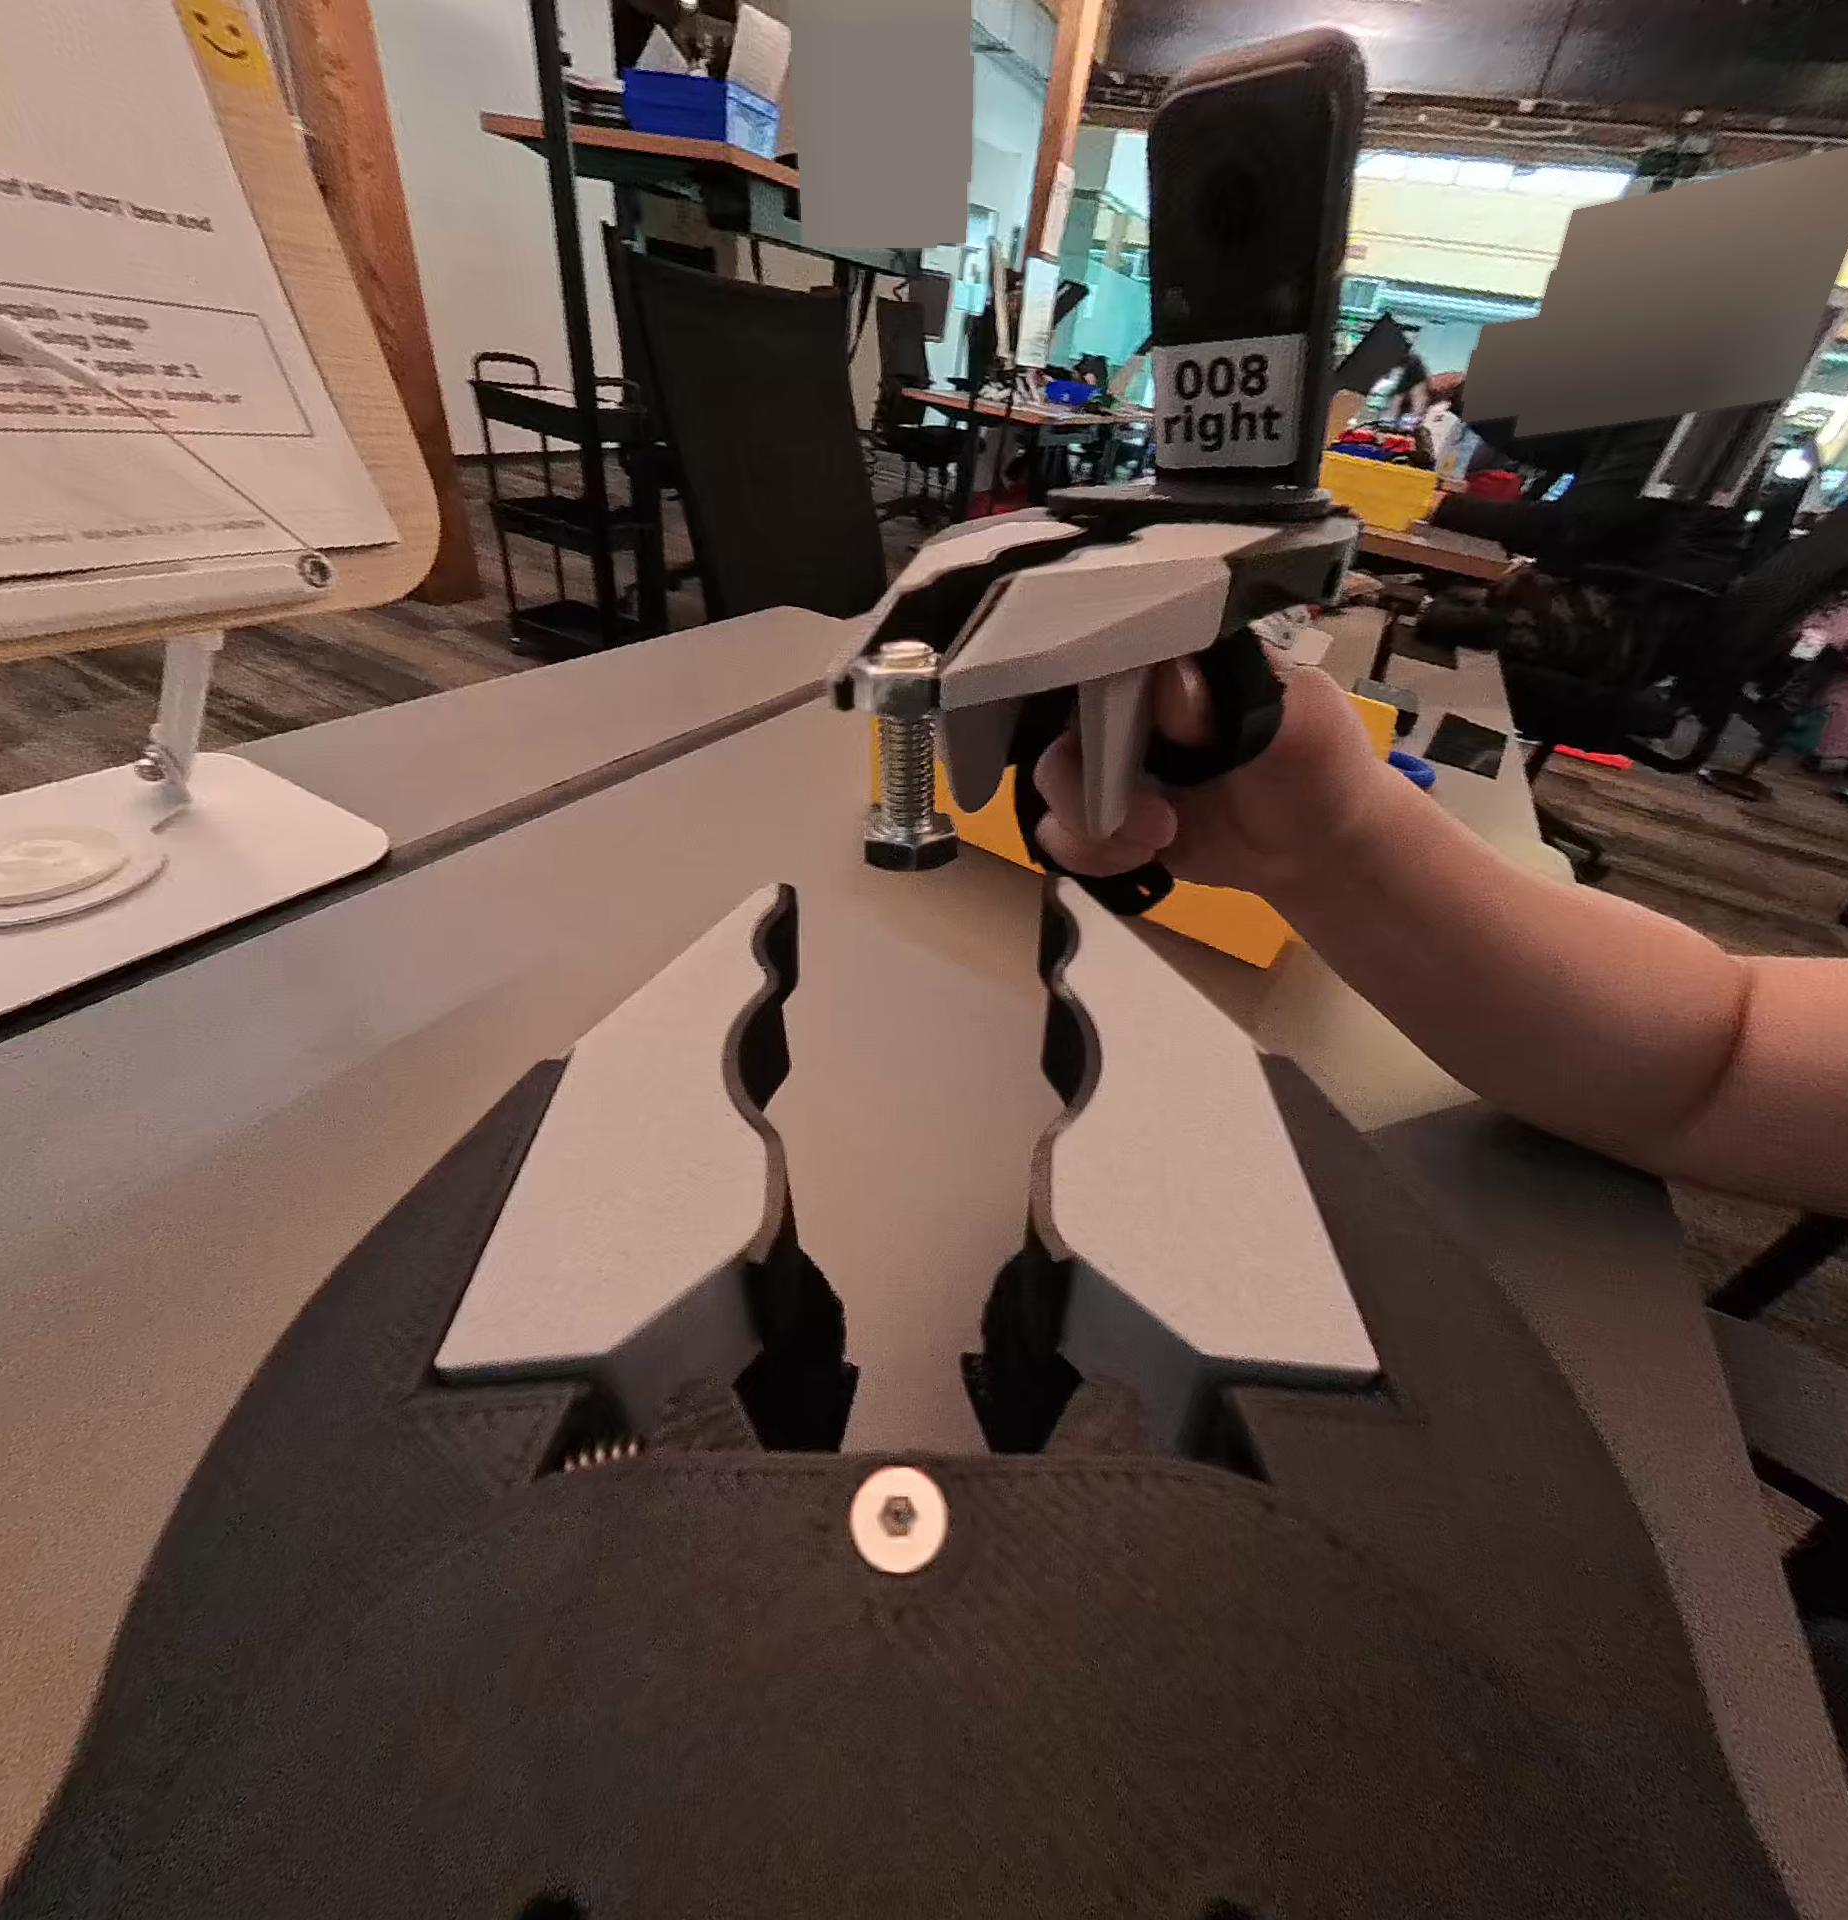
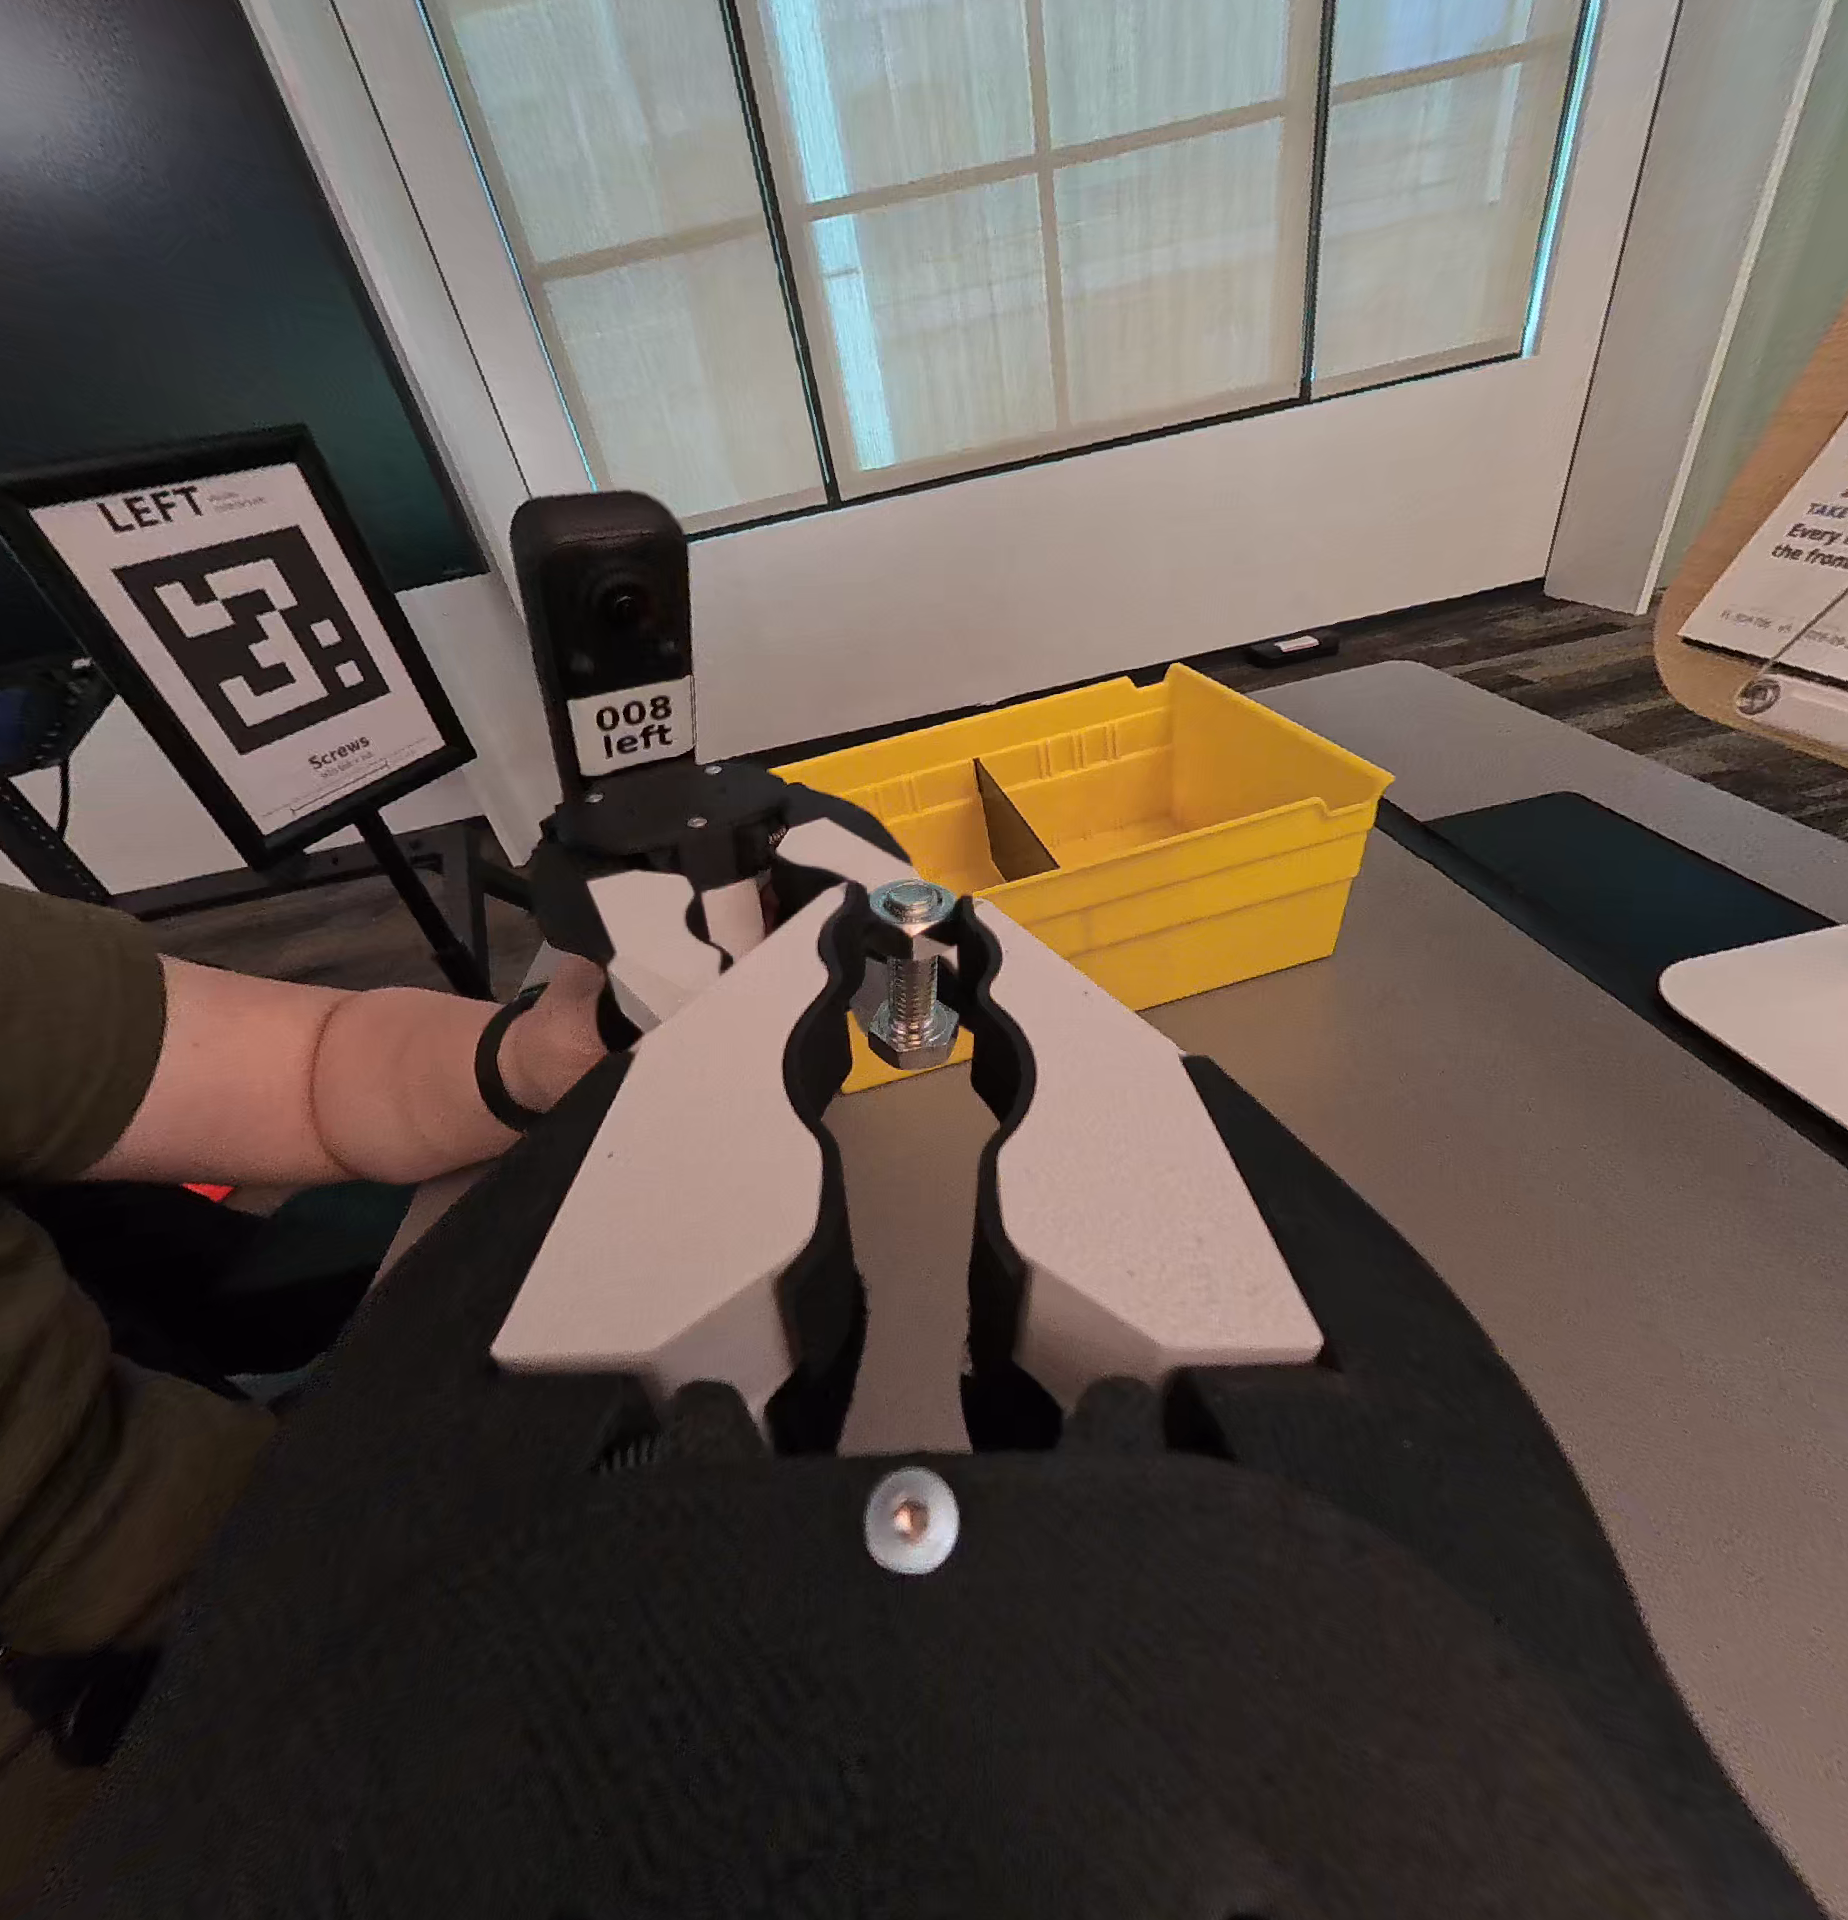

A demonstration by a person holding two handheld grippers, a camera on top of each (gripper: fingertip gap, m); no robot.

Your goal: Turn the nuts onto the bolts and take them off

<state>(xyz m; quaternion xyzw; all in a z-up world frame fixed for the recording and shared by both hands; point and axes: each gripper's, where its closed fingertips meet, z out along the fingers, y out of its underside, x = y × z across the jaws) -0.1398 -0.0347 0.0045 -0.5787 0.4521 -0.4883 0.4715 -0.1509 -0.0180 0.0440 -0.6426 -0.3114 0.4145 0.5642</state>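
A silver bolt (image 1: 904, 774) stands head-down on the grey table (image 1: 276, 1091), with a silver hex nut (image 1: 896, 675) at the top of its thread. My right gripper (image 1: 889, 681) comes in from the right and is shut on that nut. In the right wrist view the nut (image 2: 907, 906) sits between the tips of my right gripper (image 2: 907, 920), with the bolt (image 2: 907, 987) hanging below. My left gripper (image 1: 918, 914) is open and empty, its tips just short of the bolt's head. It also shows in the right wrist view (image 2: 707, 930), behind and left of the bolt.
A yellow divided bin (image 2: 1159, 862) stands just behind the bolt. A white stand base (image 1: 234, 831) with a paper board (image 1: 120, 343) is at the left. A framed marker sign (image 2: 234, 644) stands off the table. A black mat (image 2: 1626, 894) lies at the right. My hands' fingertips stand some 4 cm from each other.
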